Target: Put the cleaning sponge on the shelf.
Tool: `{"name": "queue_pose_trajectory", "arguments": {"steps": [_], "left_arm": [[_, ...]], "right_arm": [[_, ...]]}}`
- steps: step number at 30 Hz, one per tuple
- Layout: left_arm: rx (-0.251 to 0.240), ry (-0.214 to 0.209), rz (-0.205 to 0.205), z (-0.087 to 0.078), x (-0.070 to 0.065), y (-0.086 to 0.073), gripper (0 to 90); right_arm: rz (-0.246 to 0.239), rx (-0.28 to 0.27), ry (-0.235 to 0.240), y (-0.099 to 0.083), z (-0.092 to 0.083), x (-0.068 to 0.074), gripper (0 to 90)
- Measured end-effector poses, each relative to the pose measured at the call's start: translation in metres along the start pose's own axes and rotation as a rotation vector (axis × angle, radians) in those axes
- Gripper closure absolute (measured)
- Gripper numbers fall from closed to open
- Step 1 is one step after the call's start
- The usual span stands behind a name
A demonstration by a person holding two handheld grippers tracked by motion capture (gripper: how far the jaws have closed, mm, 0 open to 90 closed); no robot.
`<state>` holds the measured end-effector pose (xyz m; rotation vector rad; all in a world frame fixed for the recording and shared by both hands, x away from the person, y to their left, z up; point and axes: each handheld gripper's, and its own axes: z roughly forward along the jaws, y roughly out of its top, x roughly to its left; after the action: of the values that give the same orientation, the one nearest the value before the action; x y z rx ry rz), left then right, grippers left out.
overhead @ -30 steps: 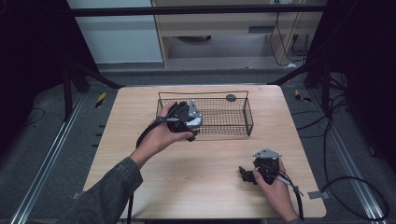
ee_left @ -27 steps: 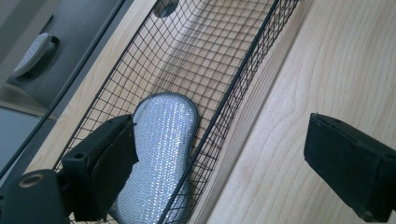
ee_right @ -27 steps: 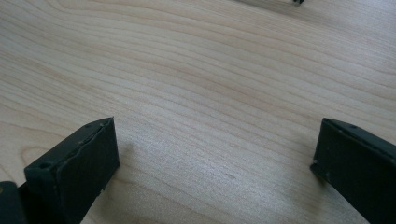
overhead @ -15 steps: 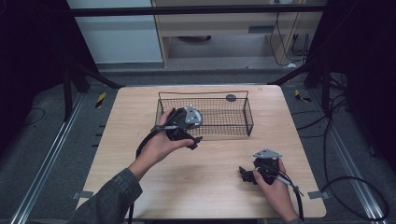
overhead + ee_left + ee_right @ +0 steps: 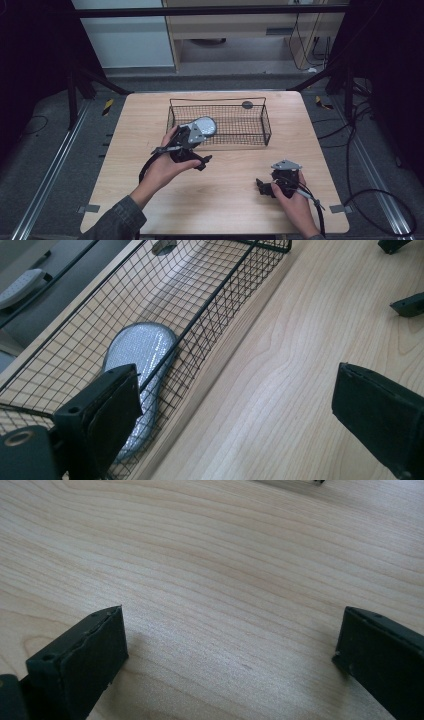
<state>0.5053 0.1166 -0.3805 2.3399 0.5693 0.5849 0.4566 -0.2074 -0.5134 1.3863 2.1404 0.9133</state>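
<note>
Backing off the basket, the left gripper is spreading its fingers, empty, leaving the pad in its left end; keep clear of the wire. Right gripper is idling, fingers spread, near the counter's front edge.

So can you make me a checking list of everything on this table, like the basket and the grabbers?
Surface: wooden table, bare in front.
Job's things: silvery flat pad lying inside the wire basket, at its left end.
Clutter: small dark round thing by the basket's back rim.
Grippers: left gripper open, jaws just opened, nothing between them; right gripper open over bare wood.
Cables: one trails from each gripper; more on the floor at right.
Surroundings: dark frame, cabinet behind.
</note>
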Motion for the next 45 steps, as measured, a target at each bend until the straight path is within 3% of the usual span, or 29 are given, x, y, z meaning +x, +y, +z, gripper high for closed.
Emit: {"name": "queue_pose_trajectory", "arguments": {"steps": [24, 34, 35, 45], "left_arm": [[0.021, 0.060, -0.157, -0.023, 0.017, -0.076, 4.9], [0.053, 0.089, -0.267, -0.018, 0.034, -0.119, 4.8], [0.057, 0.095, -0.297, -0.015, 0.038, -0.128, 4.9], [0.088, 0.140, -0.382, -0.012, 0.058, -0.161, 4.8]], "right_arm": [[0.001, 0.000, -0.002, 0.000, 0.000, 0.000, 0.4], [0.002, 0.000, -0.002, 0.000, 0.000, 0.000, 0.4], [0.001, 0.000, -0.002, 0.000, 0.000, 0.000, 0.4], [0.002, 0.000, -0.002, 0.000, 0.000, 0.000, 0.4]]}}
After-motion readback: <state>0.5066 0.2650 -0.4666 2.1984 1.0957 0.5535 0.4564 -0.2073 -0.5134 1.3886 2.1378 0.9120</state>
